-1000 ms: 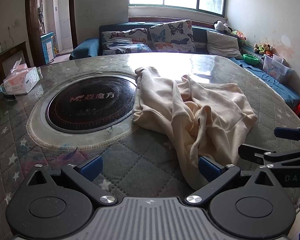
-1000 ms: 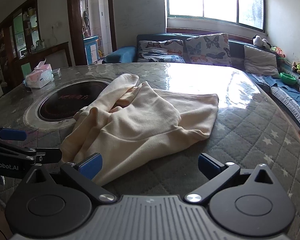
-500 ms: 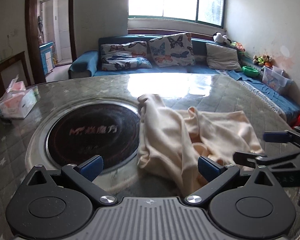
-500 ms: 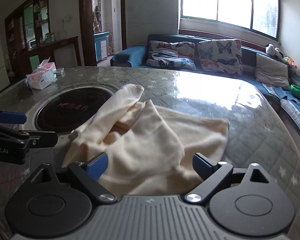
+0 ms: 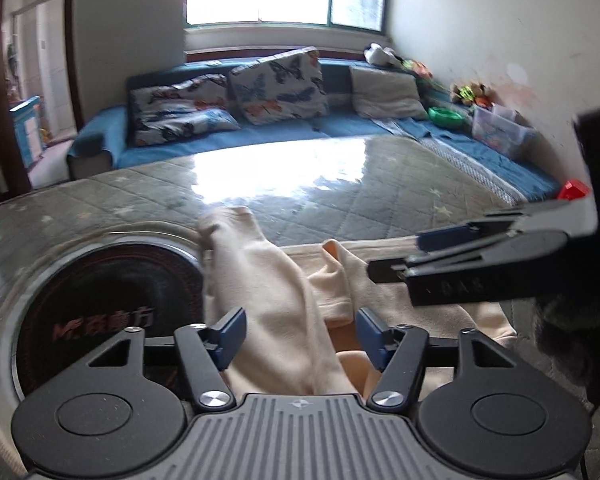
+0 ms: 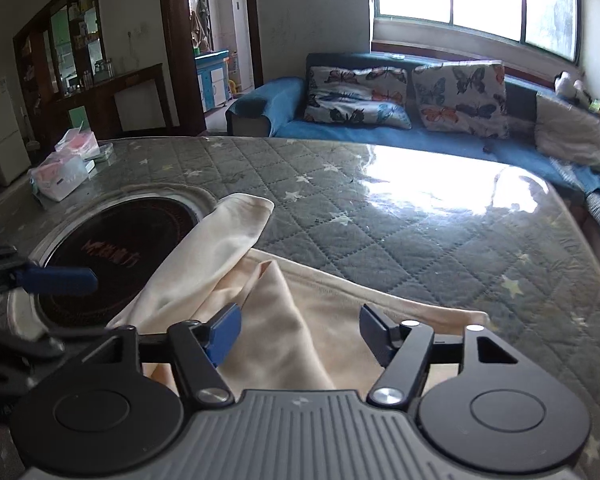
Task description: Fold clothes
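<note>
A cream garment (image 5: 276, 280) lies crumpled on the quilted grey table (image 5: 380, 208), one sleeve stretched beside the round black hob (image 5: 100, 300). My left gripper (image 5: 300, 336) hangs over the near part of that sleeve. Its jaws are closing with cloth between them, and the blue pads do not visibly press it. My right gripper (image 6: 298, 334) stands over the garment (image 6: 220, 264) further right, its jaws also closing around a fold without clamping it. Each gripper shows in the other's view: the right gripper (image 5: 420, 256) and the left gripper (image 6: 56, 280).
The hob (image 6: 120, 248) is set into the table (image 6: 420, 248) left of the garment. A tissue pack (image 6: 60, 176) sits at the far left edge. Behind the table stands a blue sofa (image 6: 340, 128) with butterfly cushions. Bright window glare covers the far tabletop.
Both grippers have moved forward over the garment and their jaws have narrowed. Cloth that lay ahead of the fingers now sits between each pair of jaws.
</note>
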`<state>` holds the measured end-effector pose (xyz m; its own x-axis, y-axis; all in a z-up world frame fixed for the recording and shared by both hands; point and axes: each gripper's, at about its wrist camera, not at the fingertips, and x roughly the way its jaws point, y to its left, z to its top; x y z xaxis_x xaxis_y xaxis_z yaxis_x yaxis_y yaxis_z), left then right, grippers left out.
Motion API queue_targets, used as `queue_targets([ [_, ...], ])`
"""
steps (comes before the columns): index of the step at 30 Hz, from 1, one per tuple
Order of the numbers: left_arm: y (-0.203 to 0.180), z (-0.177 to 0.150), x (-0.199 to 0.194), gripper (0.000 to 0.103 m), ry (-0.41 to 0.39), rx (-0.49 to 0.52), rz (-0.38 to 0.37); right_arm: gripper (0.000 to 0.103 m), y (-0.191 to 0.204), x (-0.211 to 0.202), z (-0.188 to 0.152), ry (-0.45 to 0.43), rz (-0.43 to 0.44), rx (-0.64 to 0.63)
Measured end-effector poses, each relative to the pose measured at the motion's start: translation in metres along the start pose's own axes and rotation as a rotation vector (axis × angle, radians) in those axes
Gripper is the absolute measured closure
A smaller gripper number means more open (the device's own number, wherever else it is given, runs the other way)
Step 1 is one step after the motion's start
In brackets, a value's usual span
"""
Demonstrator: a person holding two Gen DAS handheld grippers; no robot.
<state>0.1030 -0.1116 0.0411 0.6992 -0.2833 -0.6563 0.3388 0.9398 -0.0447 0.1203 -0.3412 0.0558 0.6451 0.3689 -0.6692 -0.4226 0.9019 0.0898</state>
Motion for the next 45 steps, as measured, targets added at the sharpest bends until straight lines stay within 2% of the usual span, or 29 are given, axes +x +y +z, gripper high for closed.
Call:
queue_targets([
  [4, -0.001, 0.004, 0.020, 0.055, 0.037, 0.028, -0.011, 0.045, -0.007, 0.021, 0.005, 0.031, 0.045, 0.010],
  [5, -0.002, 0.004, 0.023, 0.061, 0.044, 0.034, -0.015, 0.049, -0.008, 0.026, 0.006, 0.040, 0.057, 0.012],
  [9, -0.002, 0.001, 0.032, 0.075, 0.076, 0.061, -0.040, 0.060, -0.009, 0.039, 0.006, 0.068, 0.098, 0.034],
  [11, -0.002, -0.001, 0.035, 0.087, 0.085, 0.068, -0.037, 0.070, -0.009, 0.045, 0.006, 0.084, 0.121, 0.048],
  [14, 0.001, -0.003, 0.034, 0.096, 0.082, 0.068, -0.031, 0.091, -0.007, 0.042, 0.003, 0.086, 0.124, 0.049],
  [17, 0.006, -0.006, 0.026, 0.099, 0.056, 0.054, -0.015, 0.096, -0.007, 0.028, 0.001, 0.050, 0.103, 0.052],
  [23, 0.027, -0.013, -0.001, 0.100, 0.005, -0.030, 0.032, 0.097, -0.014, -0.016, -0.006, -0.043, 0.026, 0.055],
  [29, 0.053, -0.030, -0.037, 0.100, -0.033, -0.107, 0.082, 0.097, -0.039, -0.087, -0.028, -0.151, -0.073, 0.125],
  [34, 0.069, -0.050, -0.071, 0.100, -0.047, -0.159, 0.101, 0.097, -0.062, -0.133, -0.059, -0.202, -0.151, 0.215],
  [41, 0.076, -0.089, -0.108, 0.100, -0.008, -0.220, 0.114, 0.097, -0.082, -0.175, -0.112, -0.187, -0.253, 0.316],
  [45, 0.071, -0.106, -0.110, 0.099, 0.051, -0.203, 0.108, 0.094, -0.100, -0.178, -0.151, -0.081, -0.314, 0.376],
])
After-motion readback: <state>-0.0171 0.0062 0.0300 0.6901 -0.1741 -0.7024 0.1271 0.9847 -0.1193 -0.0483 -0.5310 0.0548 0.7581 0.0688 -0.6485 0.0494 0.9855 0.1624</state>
